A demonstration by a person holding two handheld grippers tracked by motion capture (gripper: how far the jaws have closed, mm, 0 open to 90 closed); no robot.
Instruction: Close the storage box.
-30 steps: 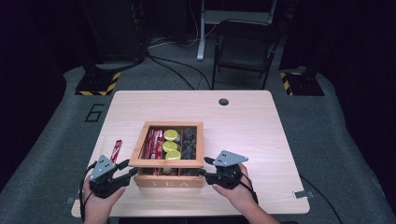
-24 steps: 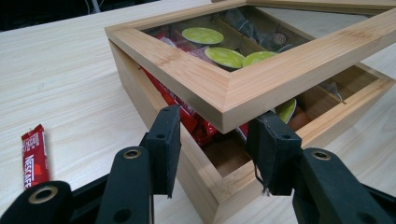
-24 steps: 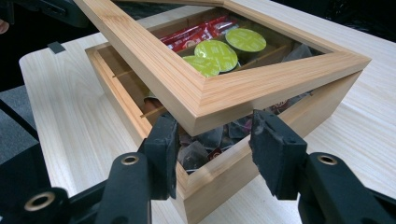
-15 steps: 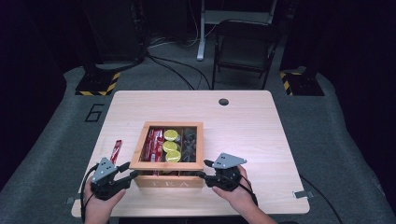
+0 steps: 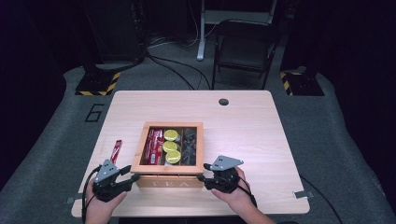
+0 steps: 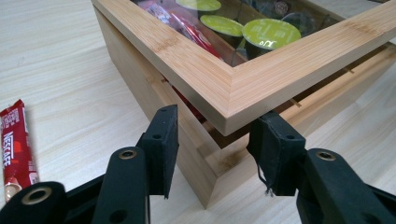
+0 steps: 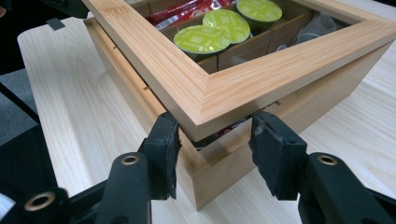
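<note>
Straddling the near left corner of the wooden box (image 6: pixel 187 70), my left gripper (image 6: pixel 215 140) gapes wide, jaws either side of the lifted glass lid (image 6: pixel 261 70). My right gripper (image 7: pixel 212 140), equally wide, brackets the near right corner. Green capsules (image 7: pixel 203 38) sit inside. A red sachet (image 5: pixel 115 150) lies on the bench (image 5: pixel 252 126), left of the box.

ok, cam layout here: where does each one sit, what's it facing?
High view: above the person's side, looking forward and down on the table; both hands, left tool, right tool.
Left gripper view: on the left tool, facing the wooden box's near left corner; its own black jaws.
Right gripper view: on the right tool, facing the near right corner; its own jaws.
Shared: the box with its raised lid and green capsules.
</note>
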